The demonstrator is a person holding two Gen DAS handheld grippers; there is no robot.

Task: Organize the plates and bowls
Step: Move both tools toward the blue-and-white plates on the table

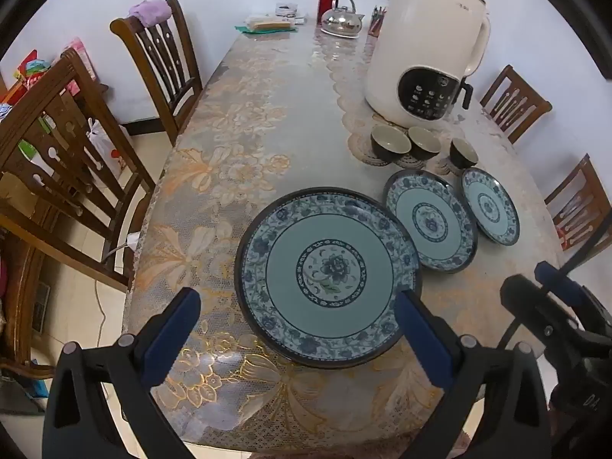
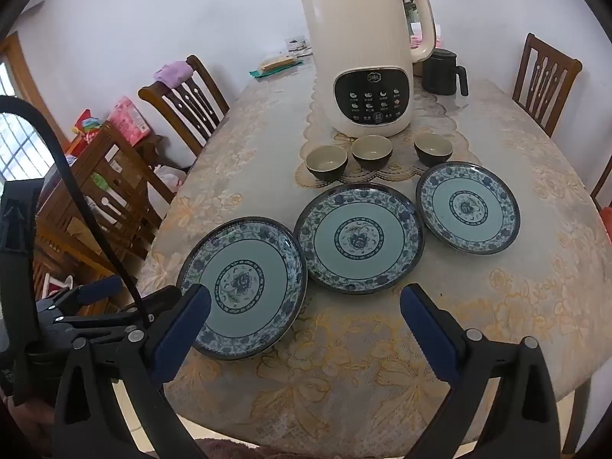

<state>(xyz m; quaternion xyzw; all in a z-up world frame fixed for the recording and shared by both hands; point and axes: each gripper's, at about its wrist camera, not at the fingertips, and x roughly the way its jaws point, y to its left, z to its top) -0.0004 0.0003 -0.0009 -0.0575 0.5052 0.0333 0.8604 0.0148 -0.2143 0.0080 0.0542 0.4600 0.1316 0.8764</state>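
Plates [image 2: 361, 239] and bowls [image 2: 371, 152] sit unstacked in two rows on desk [image 2: 516, 298], w/ left claw [image 1: 296, 308] and right claw [image 2: 306, 306] both spread, empty, above near edge; next move prob. needs a rim pinch.

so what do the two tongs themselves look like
Both are alike: the left tongs and right tongs have black plastic arms with silver rivets and flat dark blue pads on the inner faces. A black cable curves over the left one, as seen from the right wrist.
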